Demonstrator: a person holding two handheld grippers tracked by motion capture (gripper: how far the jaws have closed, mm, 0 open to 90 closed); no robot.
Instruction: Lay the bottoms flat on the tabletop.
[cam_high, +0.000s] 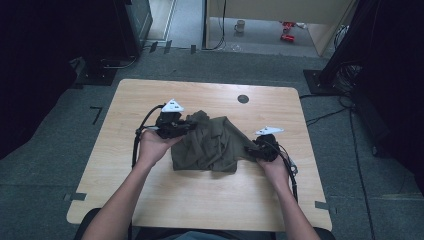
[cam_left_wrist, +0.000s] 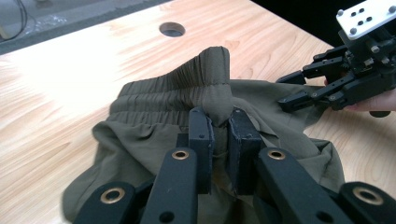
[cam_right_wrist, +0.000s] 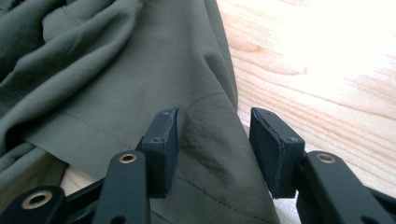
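Here, an olive-green garment (cam_high: 212, 145) lies crumpled near the middle of the wooden table (cam_high: 200, 200), a little toward the right edge and well short of the far edge with its round cable hole (cam_high: 243, 98). The person stands at the near edge, both forearms reaching in.

The left gripper (cam_high: 186, 128) comes in over the garment's left side. In the left gripper view its jaws are drawn narrow and clamp a fold of the elastic waistband (cam_left_wrist: 205, 77), which stands up in a small peak just above the pads; the gathered ribbing runs off to the left from there. The cloth below hangs loose and rumpled onto the table.

The right gripper (cam_high: 251, 151) sits at the garment's right end, close to the table's right edge. In the right gripper view its jaws stand partly apart, with a flat flap of the fabric and its stitched hem (cam_right_wrist: 205, 186) lying between them; the pads are not pressing on the cloth. Bare wood shows just beyond the right pad.
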